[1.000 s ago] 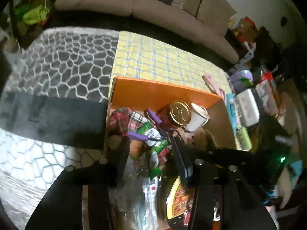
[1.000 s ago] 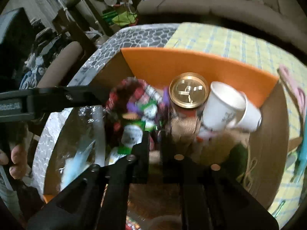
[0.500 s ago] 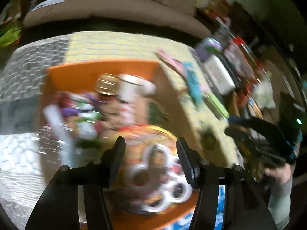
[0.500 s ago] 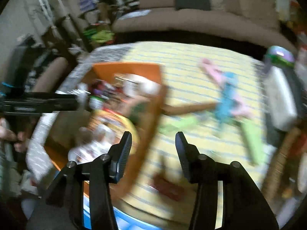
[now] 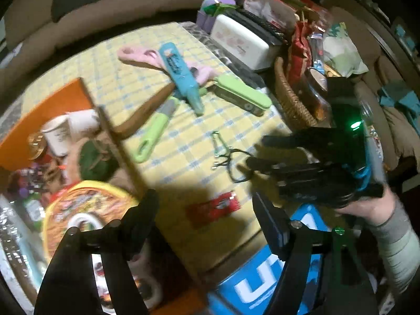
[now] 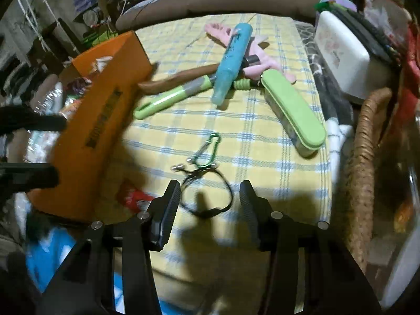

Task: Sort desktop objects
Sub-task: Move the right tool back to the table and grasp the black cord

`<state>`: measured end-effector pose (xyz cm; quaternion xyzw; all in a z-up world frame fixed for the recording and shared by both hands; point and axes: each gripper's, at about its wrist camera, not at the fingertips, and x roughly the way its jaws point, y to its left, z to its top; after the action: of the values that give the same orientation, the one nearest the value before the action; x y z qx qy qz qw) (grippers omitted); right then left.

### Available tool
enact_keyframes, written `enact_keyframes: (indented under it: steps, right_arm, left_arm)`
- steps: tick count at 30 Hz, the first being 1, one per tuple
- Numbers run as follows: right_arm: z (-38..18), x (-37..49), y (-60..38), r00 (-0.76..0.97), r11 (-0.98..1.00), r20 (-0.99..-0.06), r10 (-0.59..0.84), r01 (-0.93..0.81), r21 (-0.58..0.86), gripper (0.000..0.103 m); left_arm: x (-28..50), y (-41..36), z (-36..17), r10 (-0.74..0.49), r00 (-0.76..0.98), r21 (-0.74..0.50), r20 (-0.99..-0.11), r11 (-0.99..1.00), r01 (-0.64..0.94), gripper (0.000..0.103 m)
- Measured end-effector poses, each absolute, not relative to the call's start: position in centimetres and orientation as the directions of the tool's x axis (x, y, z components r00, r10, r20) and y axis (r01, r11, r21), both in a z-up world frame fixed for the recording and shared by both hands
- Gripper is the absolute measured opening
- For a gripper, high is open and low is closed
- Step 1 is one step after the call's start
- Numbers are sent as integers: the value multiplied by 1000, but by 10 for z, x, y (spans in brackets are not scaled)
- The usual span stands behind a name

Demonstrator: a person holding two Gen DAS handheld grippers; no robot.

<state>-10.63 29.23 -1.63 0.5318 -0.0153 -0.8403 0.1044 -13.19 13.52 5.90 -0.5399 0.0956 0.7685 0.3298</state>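
Observation:
An orange box [image 6: 105, 99] holding cups, a can and snack packs stands at the left of the yellow checked cloth [image 6: 262, 162]. On the cloth lie a green carabiner with black cord [image 6: 207, 155], a green case [image 6: 291, 110], a blue tube [image 6: 231, 63], a green-handled tool [image 6: 168, 99] and a red packet [image 5: 212, 207]. My right gripper [image 6: 210, 204] is open, just above the cord loop. My left gripper [image 5: 204, 212] is open and empty above the red packet. The right gripper also shows in the left wrist view [image 5: 252, 152].
A wicker basket [image 6: 365, 141] full of packets stands at the right edge. A white box [image 6: 338, 52] sits behind it. A pink item [image 6: 236, 39] and a brown wooden handle [image 6: 181, 77] lie among the tools. A blue carton [image 5: 273, 283] lies below the table's front edge.
Both grippers have left the orange box and swung right over the cloth. The right gripper, shut a second ago, is now open above the cord.

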Motion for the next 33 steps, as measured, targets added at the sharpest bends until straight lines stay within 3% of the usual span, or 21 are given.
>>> enact_keyframes:
  steps: [6,10,11,13,14,21,26,31,33]
  right_arm:
    - [-33,-119,289,-425,-967,-881,-209,224,122,44]
    - [-43,-115,274,-429,-956,-890,-155,291,26,34]
    - [-43,-115,274,-432,-956,-889,-150,292,20,30]
    - [-42,-116,278,-422,-957,-890,-174,285,52,5]
    - [-41,-117,284,-417,-959,-887,-195,269,85,3]
    - [3,-104,320,-484,-929,-793,-370,186,320,2]
    - [55,-89,322,-540,-920,-745,-392,231,317,2]
    - [98,-72,308,-566,-920,-729,-385,293,259,2]
    - [109,-62,301,-570,-917,-723,-390,315,245,2]
  left_arm:
    - [-130,160,55,384,-193,-183,-903,-749,-637,75]
    - [-130,168,48,373,-180,-180,-910,-748,-639,75]
    - [-130,170,45,368,-175,-180,-913,-749,-638,75]
    - [-130,175,41,360,-173,-177,-917,-755,-632,75]
    - [-130,176,40,363,-169,-183,-916,-755,-629,75]
    - [-130,183,33,355,-169,-187,-919,-772,-608,75]
    - [-131,191,34,334,-234,-136,-913,-790,-598,75]
    - [-136,169,54,494,-230,-316,-839,-785,-533,75]
    - [-136,161,62,518,-253,-343,-817,-790,-509,70]
